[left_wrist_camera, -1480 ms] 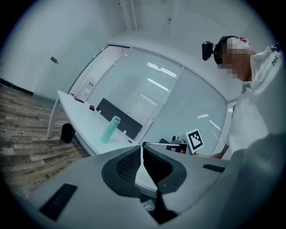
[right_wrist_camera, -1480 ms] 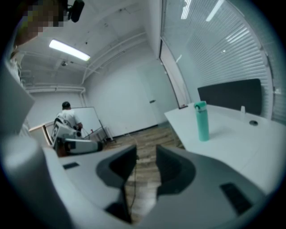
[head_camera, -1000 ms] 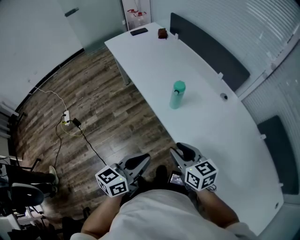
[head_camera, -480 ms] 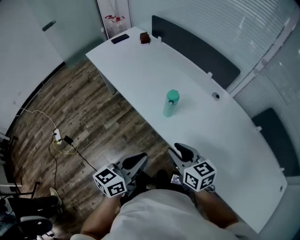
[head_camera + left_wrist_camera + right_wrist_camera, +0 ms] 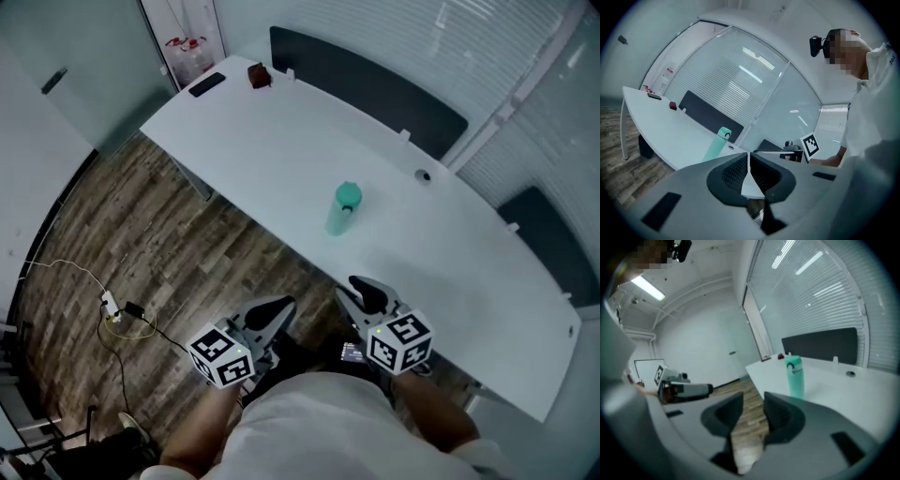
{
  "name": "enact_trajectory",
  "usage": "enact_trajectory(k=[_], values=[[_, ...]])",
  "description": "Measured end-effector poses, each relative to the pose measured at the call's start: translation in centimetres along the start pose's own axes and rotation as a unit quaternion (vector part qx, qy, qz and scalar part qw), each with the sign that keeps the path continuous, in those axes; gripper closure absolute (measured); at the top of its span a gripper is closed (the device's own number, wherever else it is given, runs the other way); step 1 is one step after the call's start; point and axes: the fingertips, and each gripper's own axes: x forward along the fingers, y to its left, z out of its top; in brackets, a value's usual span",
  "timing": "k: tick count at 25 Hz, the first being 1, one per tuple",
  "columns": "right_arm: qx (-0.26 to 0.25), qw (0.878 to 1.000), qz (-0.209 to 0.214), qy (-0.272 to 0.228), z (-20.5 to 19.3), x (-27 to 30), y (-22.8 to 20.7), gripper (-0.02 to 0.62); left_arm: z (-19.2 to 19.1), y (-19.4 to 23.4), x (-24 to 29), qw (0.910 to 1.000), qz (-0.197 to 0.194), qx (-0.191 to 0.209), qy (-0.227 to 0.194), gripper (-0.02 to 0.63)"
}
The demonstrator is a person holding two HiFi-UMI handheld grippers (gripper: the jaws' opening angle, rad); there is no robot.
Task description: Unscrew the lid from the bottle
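Note:
A teal bottle [image 5: 341, 212] with its lid [image 5: 348, 195] on stands upright near the middle of the long white table [image 5: 281, 141]. Both grippers are held close to the person's body, short of the table's near edge and well apart from the bottle. My left gripper [image 5: 281, 305] is shut, its pads meeting with nothing between them [image 5: 749, 157]; the bottle [image 5: 717, 143] shows beyond it to the left. My right gripper [image 5: 352, 284] is open with an empty gap [image 5: 753, 399], and the bottle [image 5: 794, 376] stands ahead of it to the right.
A dark phone [image 5: 207, 84] and a small brown object [image 5: 256, 75] lie at the table's far left end. Dark panels [image 5: 366, 84] line the table's far edge by the blinds. A power strip with cables [image 5: 111, 305] lies on the wooden floor.
The head view has swung along the table, so the bottle and table sit lower and further left in frame. Both grippers keep their jaw stance near the body.

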Motion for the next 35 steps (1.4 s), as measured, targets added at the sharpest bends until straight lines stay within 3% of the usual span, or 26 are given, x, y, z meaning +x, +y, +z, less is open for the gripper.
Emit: enact_trajectory(k=[9,12,18,27,35], values=[[0.008,0.998,-0.064,-0.012,1.1,1.4,-0.5,0.457,0.5,3.0,1.7,0.9981,-0.040,0.036,0.030,0.583],[0.007,0.997,-0.075,-0.012,1.6,1.4,-1.5,0.451,0.8,3.8,3.1,0.9976,-0.036,0.047,0.034,0.577],[-0.002,0.996,-0.084,-0.011,2.7,2.5,-4.3,0.442,1.2,5.4,6.4,0.9972,-0.026,0.061,0.035,0.476],[-0.007,0.996,-0.084,-0.002,3.3,4.1,-7.8,0.439,0.7,6.8,10.7,0.9949,-0.012,0.084,0.054,0.445],[-0.015,0.994,-0.104,-0.001,4.9,6.4,-11.0,0.406,-0.2,9.8,15.1,0.9890,0.016,0.121,0.083,0.364]])
